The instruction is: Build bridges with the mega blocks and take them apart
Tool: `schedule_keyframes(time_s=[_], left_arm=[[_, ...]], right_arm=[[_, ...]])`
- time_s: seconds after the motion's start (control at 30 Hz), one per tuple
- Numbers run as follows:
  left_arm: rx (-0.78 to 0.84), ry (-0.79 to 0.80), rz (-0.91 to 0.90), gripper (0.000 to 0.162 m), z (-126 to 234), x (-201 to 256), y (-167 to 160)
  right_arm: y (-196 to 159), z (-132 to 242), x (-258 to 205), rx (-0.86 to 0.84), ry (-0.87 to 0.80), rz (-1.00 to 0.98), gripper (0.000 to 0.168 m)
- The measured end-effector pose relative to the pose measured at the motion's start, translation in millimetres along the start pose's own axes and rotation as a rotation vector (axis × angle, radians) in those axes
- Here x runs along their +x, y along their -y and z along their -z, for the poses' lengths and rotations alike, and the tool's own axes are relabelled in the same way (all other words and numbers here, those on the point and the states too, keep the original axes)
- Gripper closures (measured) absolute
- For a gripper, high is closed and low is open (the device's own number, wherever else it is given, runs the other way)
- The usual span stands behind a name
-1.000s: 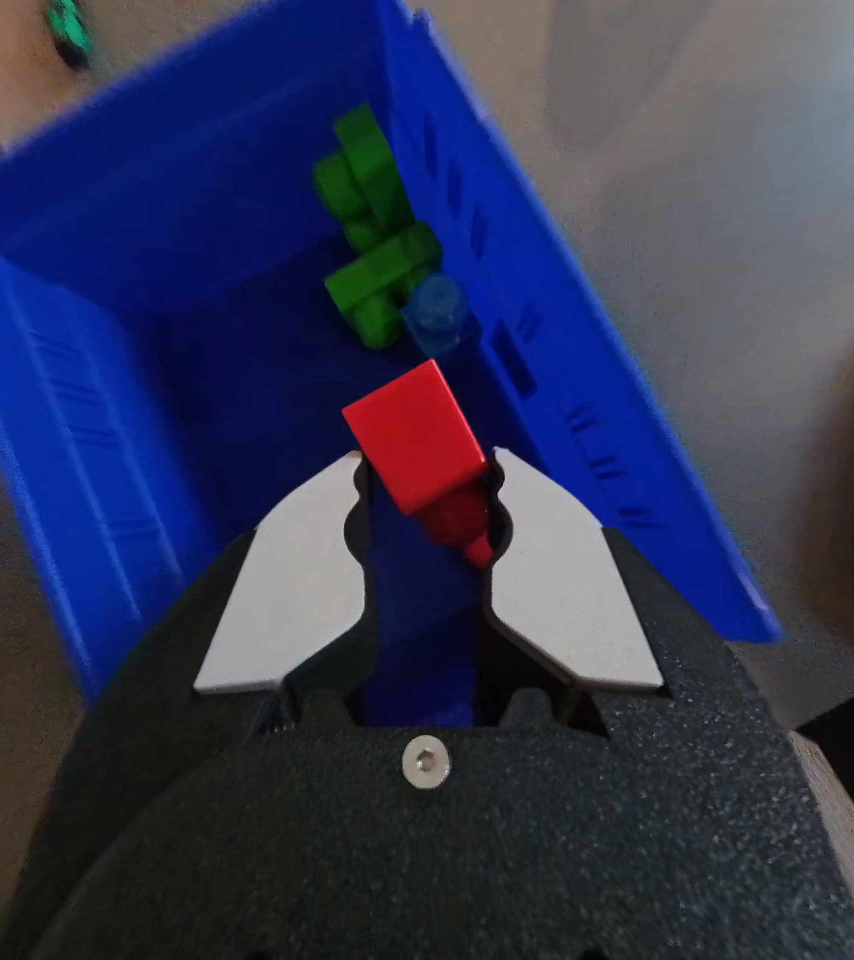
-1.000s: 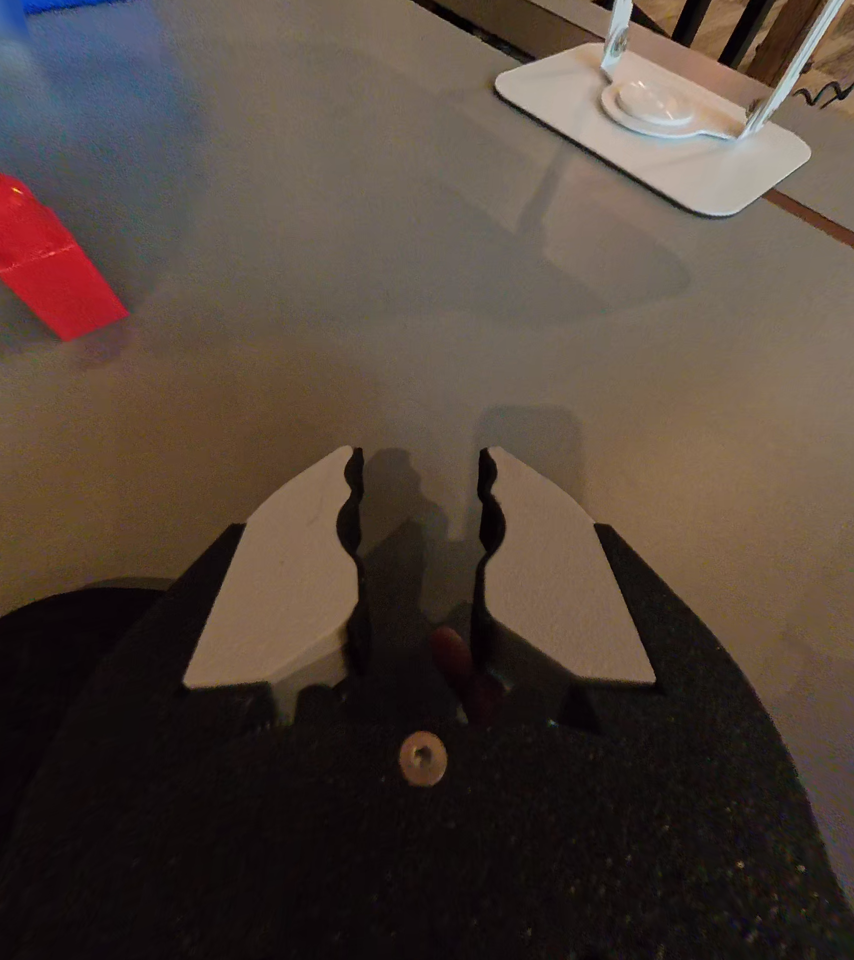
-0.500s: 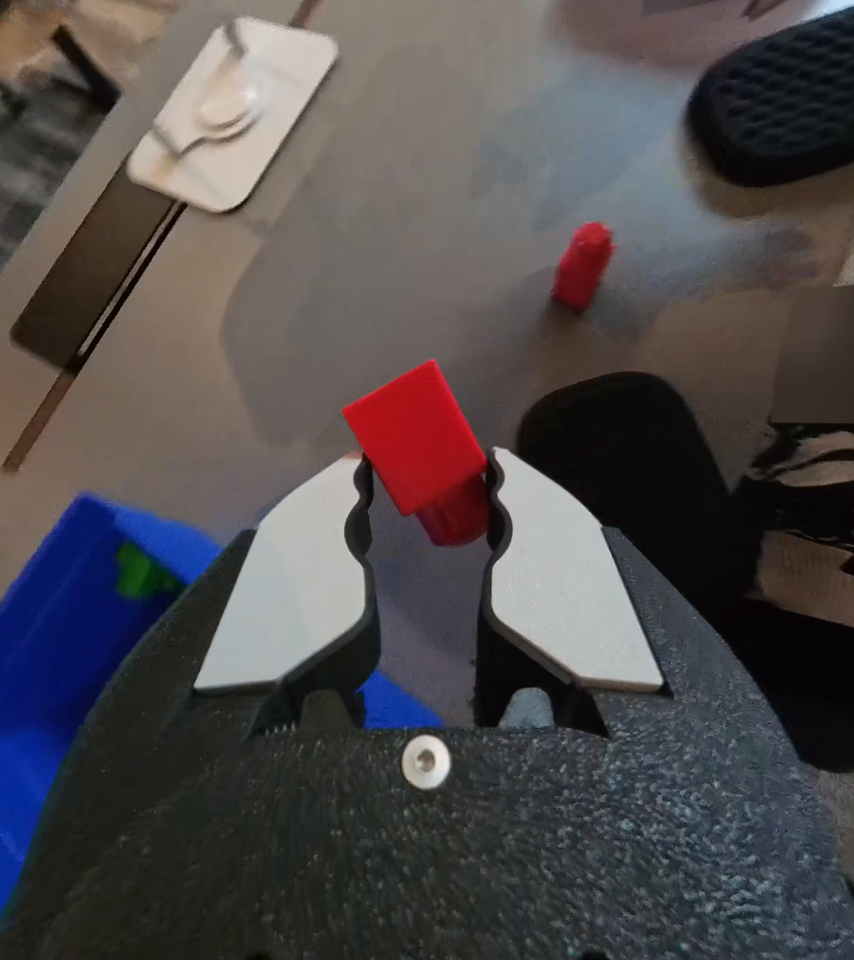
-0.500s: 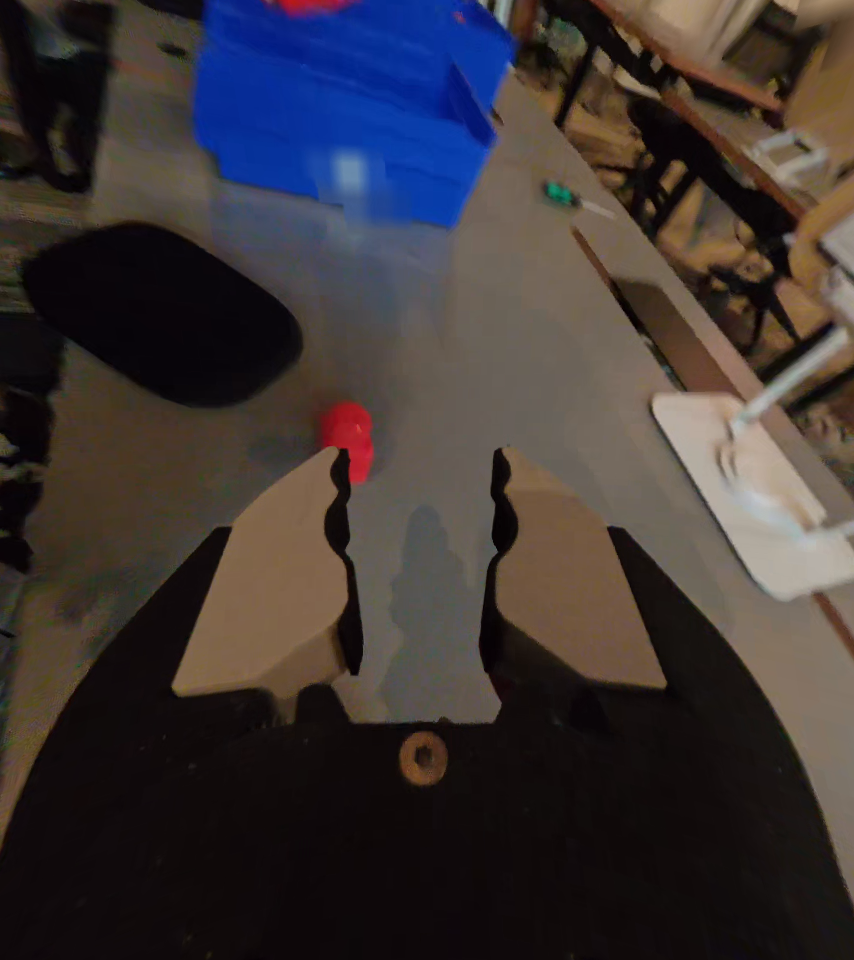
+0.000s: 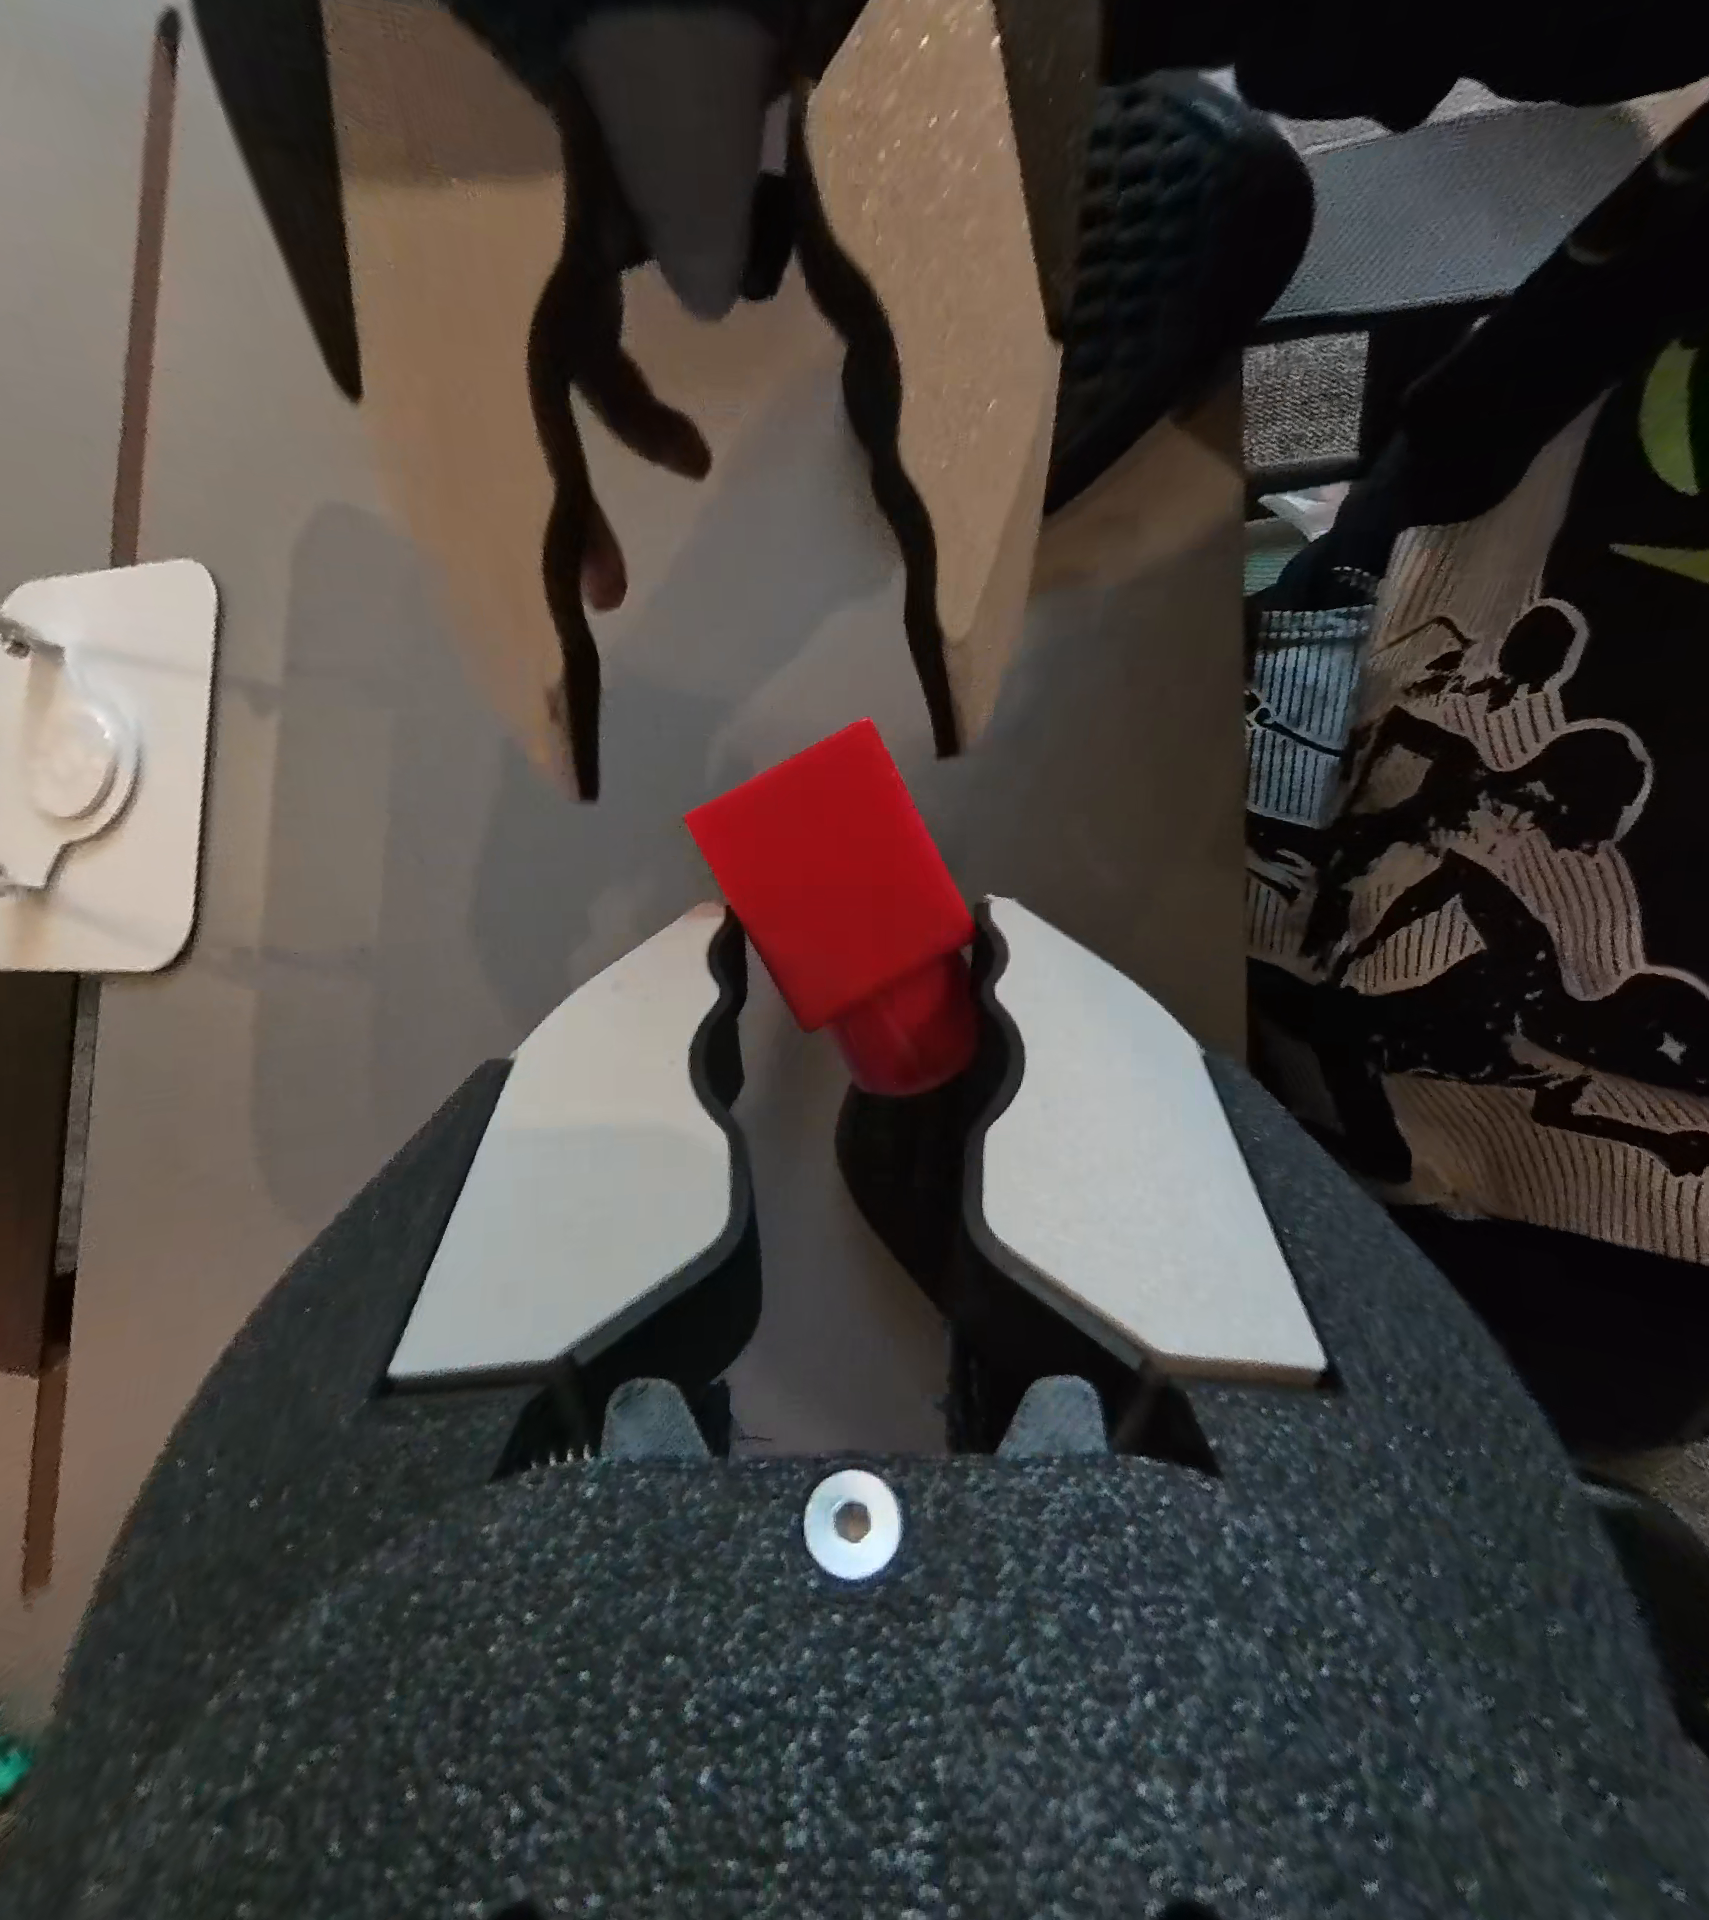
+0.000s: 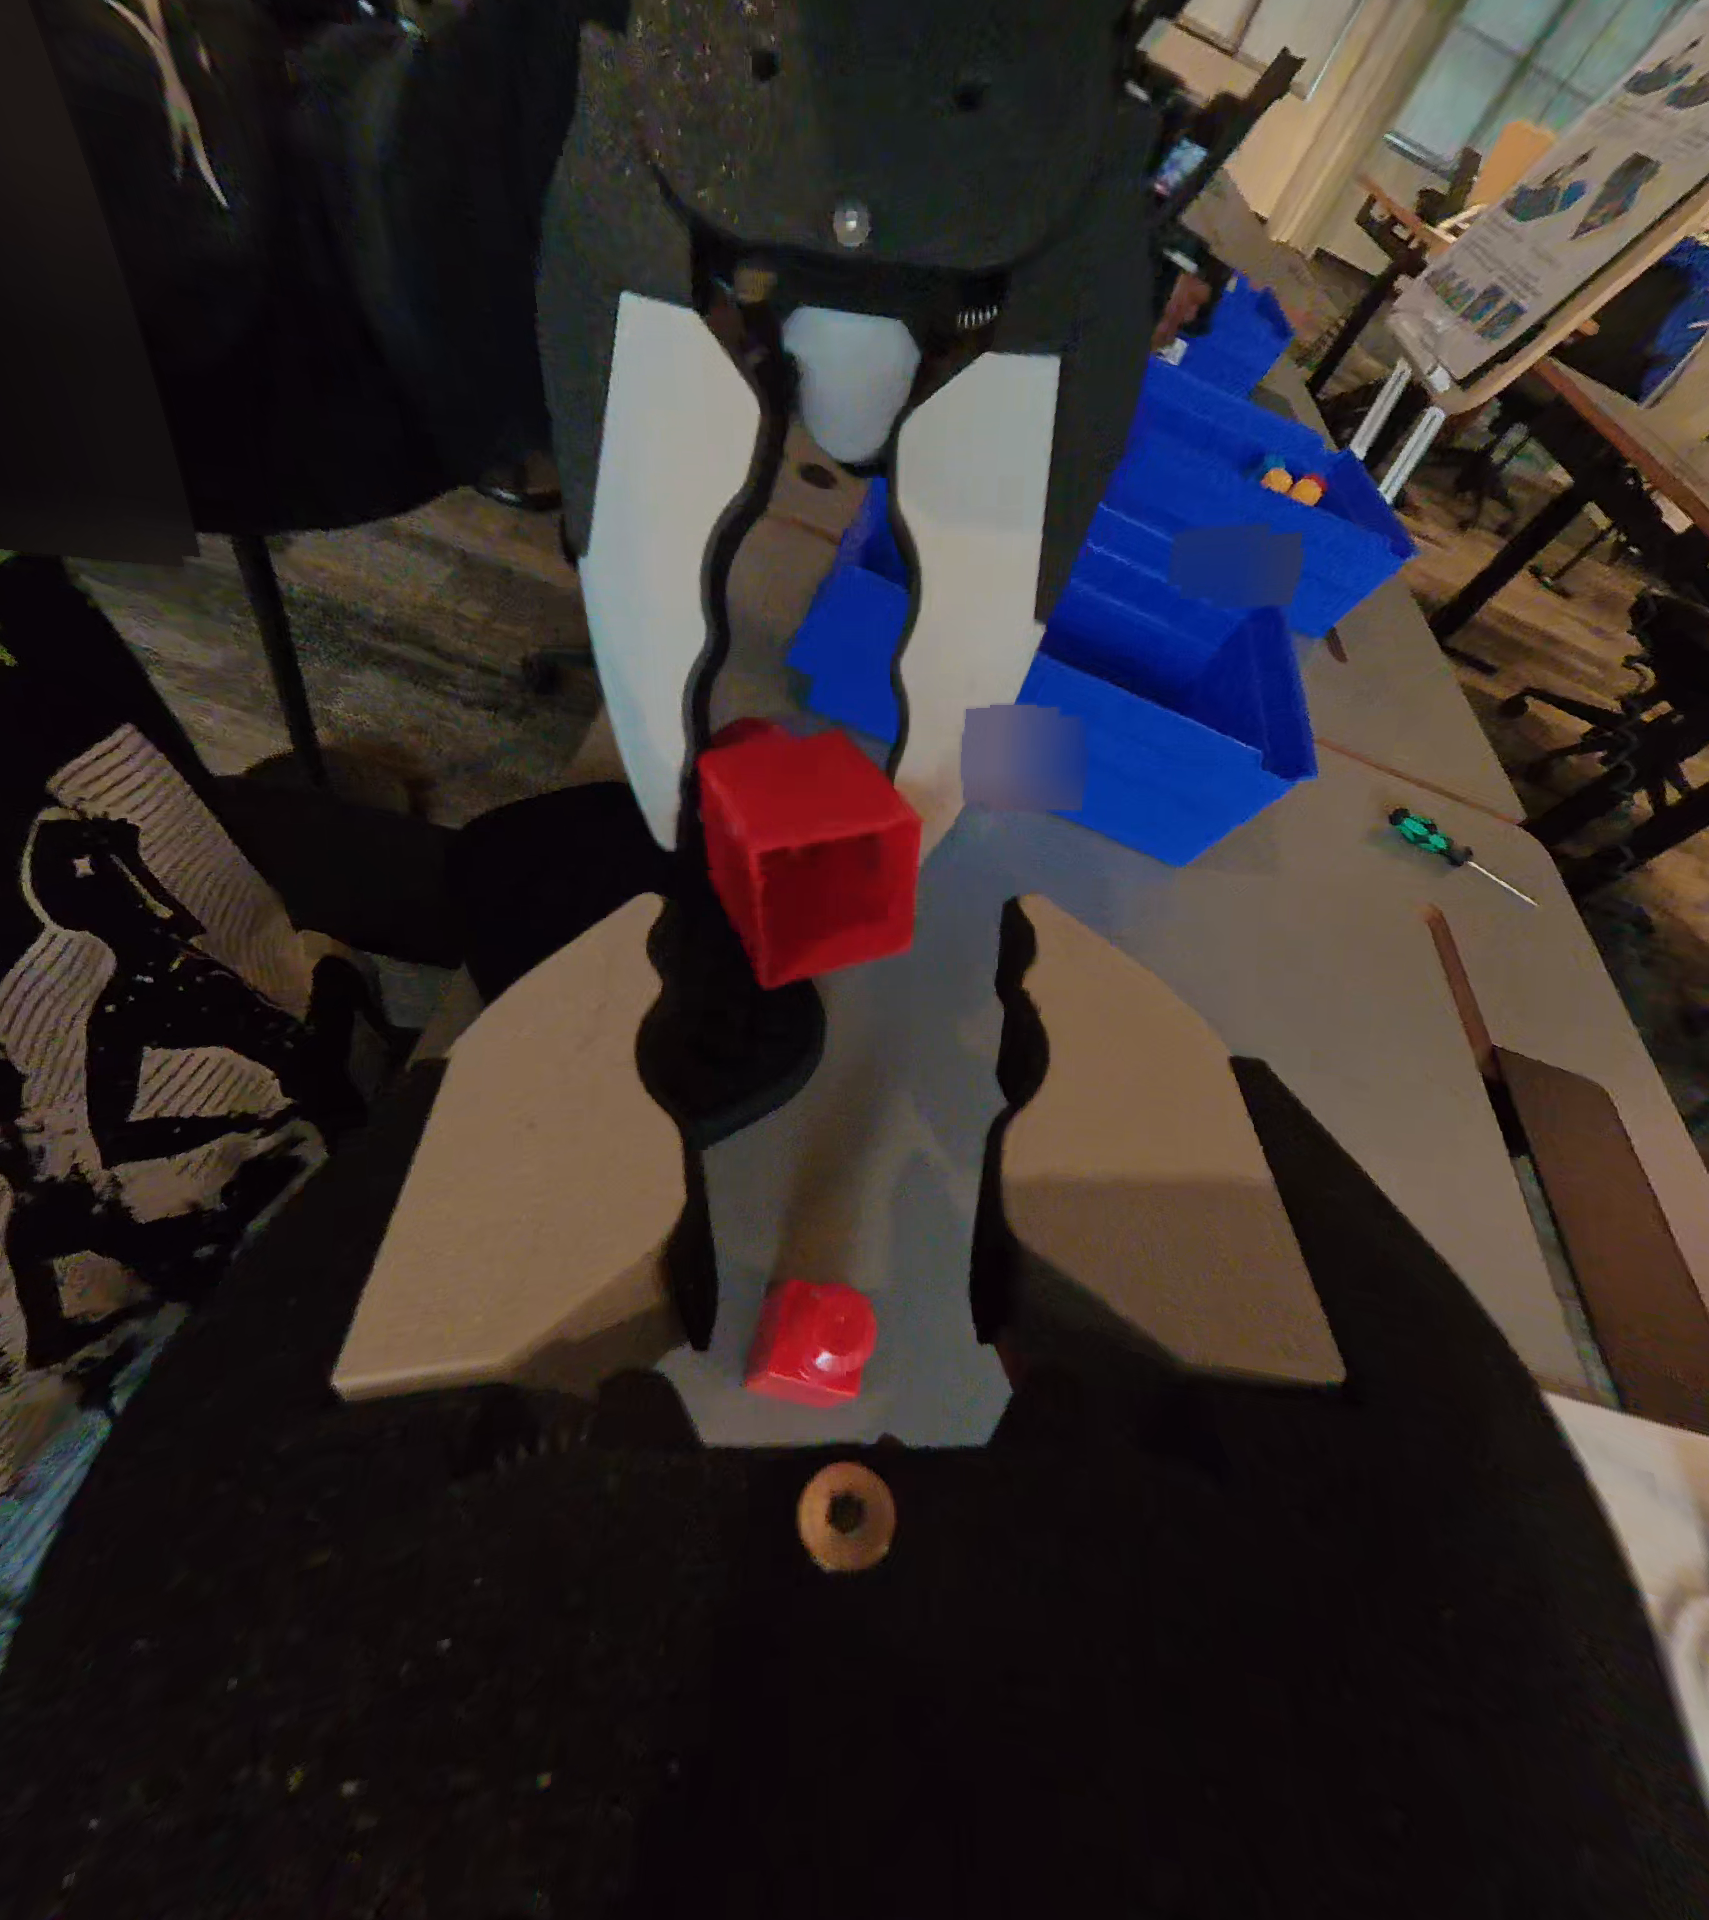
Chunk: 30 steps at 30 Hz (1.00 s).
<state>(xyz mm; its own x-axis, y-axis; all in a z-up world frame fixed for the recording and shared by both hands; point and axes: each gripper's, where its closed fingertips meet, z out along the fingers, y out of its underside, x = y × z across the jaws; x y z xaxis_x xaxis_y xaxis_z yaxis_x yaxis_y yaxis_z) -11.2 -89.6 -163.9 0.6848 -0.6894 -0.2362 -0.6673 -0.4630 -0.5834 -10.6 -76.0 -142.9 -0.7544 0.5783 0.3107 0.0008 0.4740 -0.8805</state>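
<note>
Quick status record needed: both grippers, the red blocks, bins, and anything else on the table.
left gripper: shut on held red block, stud end between its fingers
right gripper: open, empty, facing the left gripper
second red block: on the table, stud up, below the right gripper
blue bins: on the table behind the left gripper
screwdriver: green handle, lying beside the bins

1. The left hand-held gripper [image 5: 855, 920] no longer hangs over the blue bin [image 6: 1172, 748]; it has swung out above the grey worktop [image 5: 362, 727].
2. The right hand-held gripper [image 6: 834, 951] has turned to face the left one, whose held red block [image 5: 829, 873] now sits at 12 o'clock, hollow side toward it.
3. The loose red block [image 6: 814, 1340] now lies between the right gripper's spread fingers [image 6: 538, 1195], at 6 o'clock.
</note>
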Motion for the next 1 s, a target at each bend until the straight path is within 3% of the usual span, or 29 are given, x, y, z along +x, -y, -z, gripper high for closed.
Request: schedule_keyframes(time_s=[0.13, 0.23, 0.33, 0.4, 0.47, 0.67, 0.77, 1.0], left_arm=[[0.006, -0.028, -0.023, 0.120, -5, 4, 8], [0.018, -0.040, -0.030, 0.120, -7, 4, 11], [0.052, -0.030, -0.025, 0.121, -4, 1, 13], [0.156, 0.022, -0.003, 0.117, 3, -5, 21], [0.317, 0.114, 0.021, 0.101, 16, -16, 31], [0.985, 0.294, 0.290, 0.095, 56, -32, 56], [1.137, 0.352, 0.376, 0.096, 57, -34, 57], [1.306, 0.319, 0.456, 0.106, 61, -39, 59]], right_arm=[[-3, -4, -9, 0.005, 0.054, 0.010, 0.112], [-6, -6, -10, -0.014, 0.052, 0.018, 0.128], [-5, -5, -8, -0.006, 0.039, -0.008, 0.133], [2, 0, -3, 0.059, 0.023, -0.042, 0.133], [13, 9, 5, 0.173, -0.003, -0.106, 0.133], [47, 38, 27, 0.594, -0.048, -0.305, 0.134], [54, 41, 29, 0.686, -0.054, -0.352, 0.134], [55, 36, 26, 0.728, -0.010, -0.430, 0.134]])
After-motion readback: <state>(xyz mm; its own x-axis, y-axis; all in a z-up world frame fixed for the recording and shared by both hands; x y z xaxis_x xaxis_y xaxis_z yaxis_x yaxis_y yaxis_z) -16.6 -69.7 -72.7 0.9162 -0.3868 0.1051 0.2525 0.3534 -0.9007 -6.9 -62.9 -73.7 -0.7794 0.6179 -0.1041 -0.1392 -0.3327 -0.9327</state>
